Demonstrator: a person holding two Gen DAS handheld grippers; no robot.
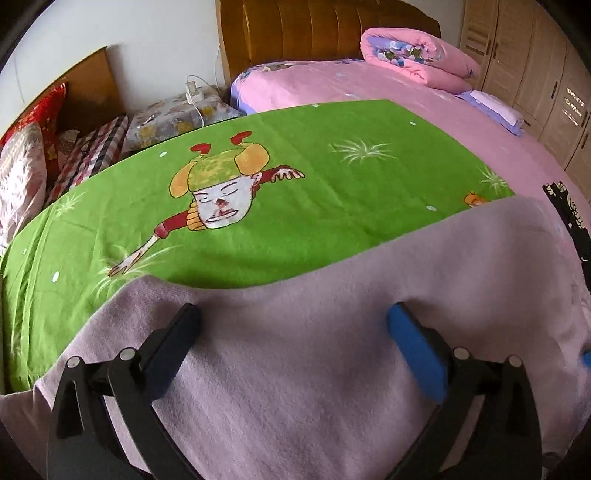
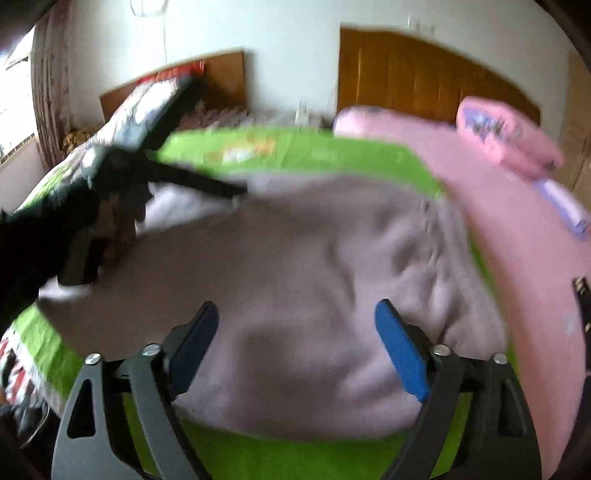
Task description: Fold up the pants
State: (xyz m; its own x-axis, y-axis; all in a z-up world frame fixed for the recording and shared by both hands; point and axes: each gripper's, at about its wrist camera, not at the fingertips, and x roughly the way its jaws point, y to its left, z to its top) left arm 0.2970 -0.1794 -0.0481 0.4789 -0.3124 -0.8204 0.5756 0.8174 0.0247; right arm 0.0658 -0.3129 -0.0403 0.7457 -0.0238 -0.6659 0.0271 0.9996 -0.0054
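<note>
Pale lilac fleece pants (image 1: 295,387) lie spread on a green cartoon sheet (image 1: 295,229), filling the lower half of the left wrist view. My left gripper (image 1: 293,314) hovers over them, open wide, with nothing pinched between its fingers. The right wrist view is blurred. In it the pants (image 2: 295,240) lie rumpled in a heap on the green sheet (image 2: 258,454). My right gripper (image 2: 295,310) is open above their near part, its pads apart from the cloth. The left gripper (image 2: 218,140) shows at upper left with fingers spread, held by a hand in a dark sleeve (image 2: 22,251).
The sheet lies on a pink bedspread (image 1: 424,96). A rolled pink quilt (image 1: 417,55) rests by the brown headboard (image 1: 314,29). A wardrobe (image 1: 535,66) stands at right, a covered bedside table with a charger (image 1: 181,114) and a second bed (image 1: 55,155) at left. A black garment (image 1: 576,229) lies at the right edge.
</note>
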